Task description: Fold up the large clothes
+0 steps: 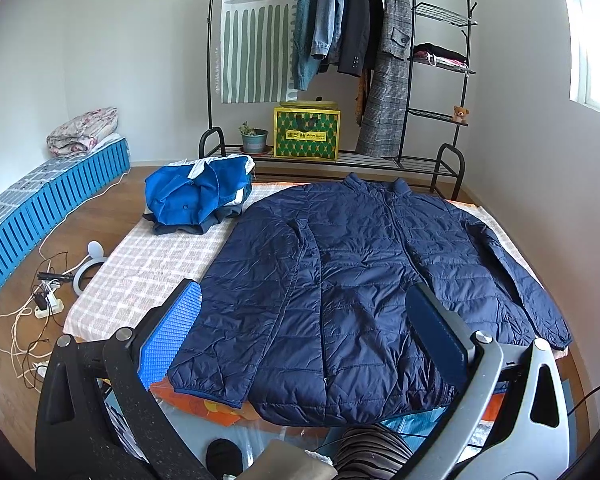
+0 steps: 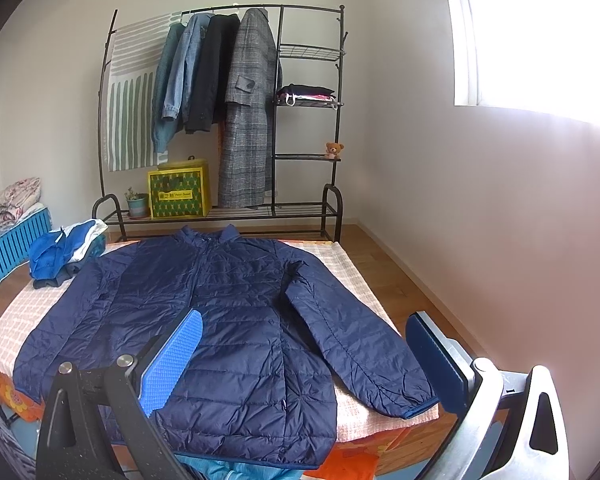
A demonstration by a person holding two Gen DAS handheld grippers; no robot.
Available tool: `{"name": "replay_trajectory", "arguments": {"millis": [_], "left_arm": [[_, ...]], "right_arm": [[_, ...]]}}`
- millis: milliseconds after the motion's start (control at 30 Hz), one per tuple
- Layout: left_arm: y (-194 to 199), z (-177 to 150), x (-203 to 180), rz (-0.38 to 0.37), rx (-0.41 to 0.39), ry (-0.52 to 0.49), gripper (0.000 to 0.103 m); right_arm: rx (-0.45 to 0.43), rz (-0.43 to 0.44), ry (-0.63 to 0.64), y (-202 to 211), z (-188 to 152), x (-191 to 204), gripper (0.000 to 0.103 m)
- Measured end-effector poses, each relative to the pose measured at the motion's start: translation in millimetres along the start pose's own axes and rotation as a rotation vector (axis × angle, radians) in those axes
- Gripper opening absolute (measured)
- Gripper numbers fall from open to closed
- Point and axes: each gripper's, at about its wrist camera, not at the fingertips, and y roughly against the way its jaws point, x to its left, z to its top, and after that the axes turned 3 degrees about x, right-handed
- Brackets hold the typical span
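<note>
A navy quilted puffer jacket (image 1: pixel 360 272) lies flat, front up, on a low bed with a pink checked cover (image 1: pixel 152 256). Its collar points to the far end and both sleeves lie along its sides. It also shows in the right wrist view (image 2: pixel 220 320). My left gripper (image 1: pixel 306 324) is open and empty, held above the jacket's near hem. My right gripper (image 2: pixel 304 356) is open and empty, above the hem and the right sleeve (image 2: pixel 360 356).
A pile of folded blue clothes (image 1: pixel 198 196) sits on the bed's far left corner. A black clothes rack (image 1: pixel 340 60) with hanging coats stands behind the bed. Cables and a power strip (image 1: pixel 46 304) lie on the floor at left. A blue crate row (image 1: pixel 52 208) lines the left wall.
</note>
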Motion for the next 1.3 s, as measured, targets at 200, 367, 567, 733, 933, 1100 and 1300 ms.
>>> {"name": "replay_trajectory", "arguments": {"millis": [200, 367, 567, 733, 933, 1100, 1300], "left_arm": [[5.9, 0.3, 7.2, -0.002, -0.003, 0.008, 0.103], [5.3, 0.7, 8.5, -0.003, -0.005, 0.006, 0.103], [7.1, 2.1, 9.2, -0.006, 0.001, 0.008, 0.103], [7.6, 2.5, 9.3, -0.007, -0.001, 0.01, 0.103], [7.9, 2.5, 9.9, -0.007, 0.002, 0.011, 0.103], [7.7, 6.2, 8.3, -0.008, 0.012, 0.017, 0.103], [6.4, 6.7, 7.1, -0.008, 0.002, 0.022, 0.103]], "right_arm": [[-0.007, 0.0, 0.006, 2.0, 2.9, 3.6, 0.103], [-0.008, -0.001, 0.005, 2.2, 2.5, 5.2, 0.103], [-0.008, -0.004, 0.005, 2.4, 2.5, 4.7, 0.103], [-0.009, -0.007, 0.005, 2.2, 3.2, 4.7, 0.103], [-0.011, -0.008, 0.008, 2.0, 3.3, 4.4, 0.103], [-0.012, -0.01, 0.011, 2.5, 3.6, 5.8, 0.103], [-0.019, -0.009, 0.016, 2.8, 6.6, 7.6, 0.103]]}}
